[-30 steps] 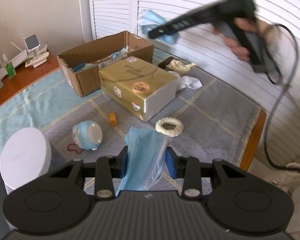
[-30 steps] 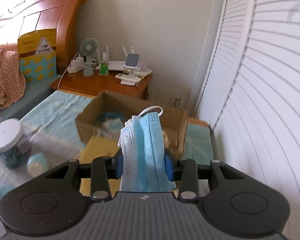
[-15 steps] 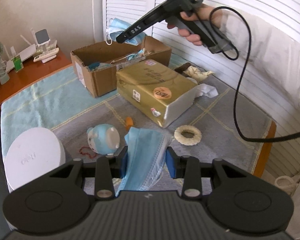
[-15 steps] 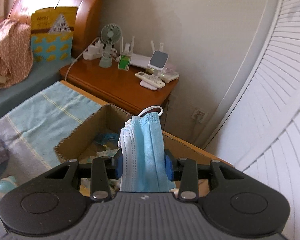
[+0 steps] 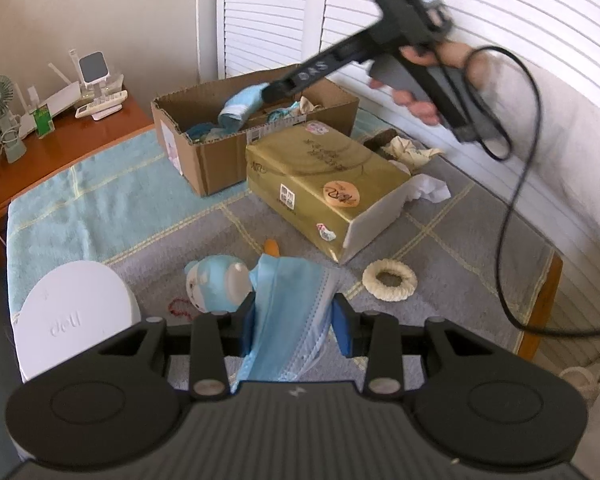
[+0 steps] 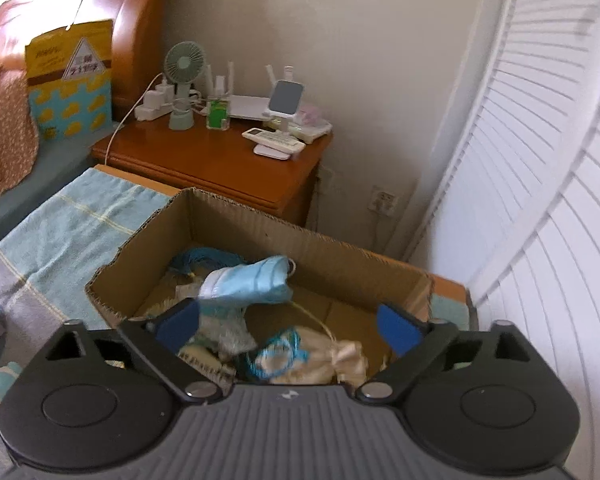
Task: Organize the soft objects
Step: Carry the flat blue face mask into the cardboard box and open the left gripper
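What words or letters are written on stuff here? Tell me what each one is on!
"deli" – raised letters on the white lid.
"DAS" – white letters on the right gripper, a bit blurred.
Gold box: printed writing, a barcode label and round stickers, all too small to read.
Yellow bag by the bed: a triangle sign with characters, too blurred to read.

Cardboard box [image 6: 260, 236] open-topped, reachable from above, gold package [image 5: 324, 180] just beside its front wall, bare blanket [image 5: 100, 208] left of both.
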The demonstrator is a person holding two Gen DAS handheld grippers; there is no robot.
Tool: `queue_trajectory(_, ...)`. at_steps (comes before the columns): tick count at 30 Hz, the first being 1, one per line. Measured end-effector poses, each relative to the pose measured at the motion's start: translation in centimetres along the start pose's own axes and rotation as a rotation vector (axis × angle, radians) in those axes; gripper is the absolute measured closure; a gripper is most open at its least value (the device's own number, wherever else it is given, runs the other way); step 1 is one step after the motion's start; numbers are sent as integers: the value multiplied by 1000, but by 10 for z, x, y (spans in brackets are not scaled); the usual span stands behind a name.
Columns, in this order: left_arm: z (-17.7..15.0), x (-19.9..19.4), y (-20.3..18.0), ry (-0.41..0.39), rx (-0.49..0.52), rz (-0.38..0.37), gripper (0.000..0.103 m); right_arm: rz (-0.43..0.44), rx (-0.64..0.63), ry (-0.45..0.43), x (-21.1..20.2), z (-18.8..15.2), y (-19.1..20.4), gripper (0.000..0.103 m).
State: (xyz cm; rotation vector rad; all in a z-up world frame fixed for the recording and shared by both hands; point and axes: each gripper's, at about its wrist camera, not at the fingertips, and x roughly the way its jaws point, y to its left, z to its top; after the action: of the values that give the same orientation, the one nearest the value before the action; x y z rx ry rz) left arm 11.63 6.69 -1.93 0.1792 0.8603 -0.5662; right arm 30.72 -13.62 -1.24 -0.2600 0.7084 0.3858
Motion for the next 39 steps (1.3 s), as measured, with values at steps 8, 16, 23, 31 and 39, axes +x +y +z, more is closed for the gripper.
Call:
queue_trajectory(8,21,-1,-2,-1,-14,24,66,-81,142,23,-46,-27,-2,0)
queue_trajectory(16,66,2,-10,-11,21,62,66,-85,230,11,-95,-71,6,0)
queue_trajectory(23,126,22,-19,-30,55,78,66,-39,307,-15,-120,-106,6,0)
queue_trajectory(31,194,70,-32,-20,68,74,66,-83,290,-13,-128,-124,2,0)
queue_trajectory(39,235,130,-40,23,66,93,66,-81,335,-12,-126,-132,-11,0)
